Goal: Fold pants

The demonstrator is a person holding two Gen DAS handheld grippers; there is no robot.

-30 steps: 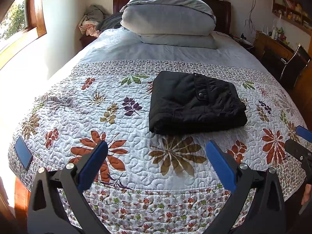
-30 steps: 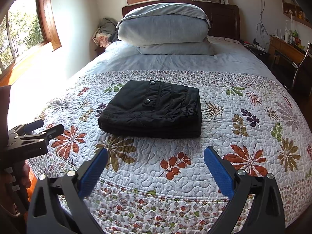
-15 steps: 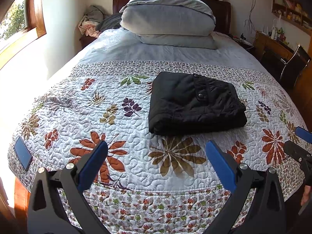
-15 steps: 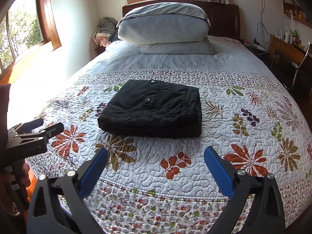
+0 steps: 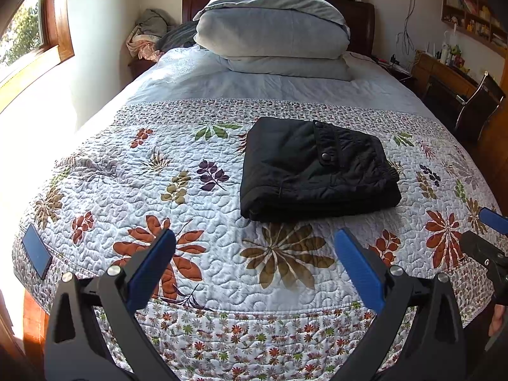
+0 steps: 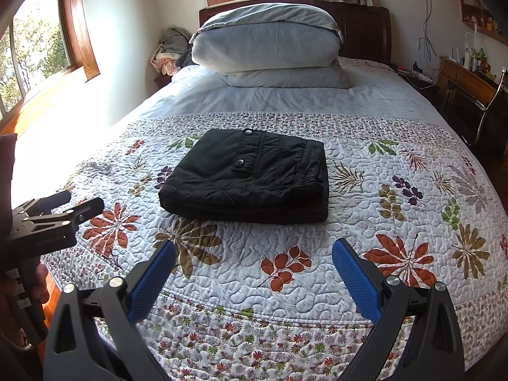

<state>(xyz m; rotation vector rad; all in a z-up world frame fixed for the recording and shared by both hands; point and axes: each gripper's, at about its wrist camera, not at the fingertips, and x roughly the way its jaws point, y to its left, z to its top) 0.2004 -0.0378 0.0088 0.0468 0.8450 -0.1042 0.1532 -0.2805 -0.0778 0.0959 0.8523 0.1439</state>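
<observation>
Left gripper [image 5: 254, 241]: jaws spread wide, blue pads [image 5: 152, 270] facing each other across an empty gap, nothing clamped. Black finger arms angle up and inward from the bottom corners of its own view.

Right gripper [image 6: 253, 252]: same posture, jaws wide apart, blue pads [image 6: 355, 281] bare, nothing between them.

Both are held side by side at similar height and pointing the same way. From the right wrist view the left gripper shows side-on at the left edge, with part of the hand [image 6: 39, 282] wrapped on its handle. From the left wrist view, the right gripper's tip pokes in at the right edge.
</observation>
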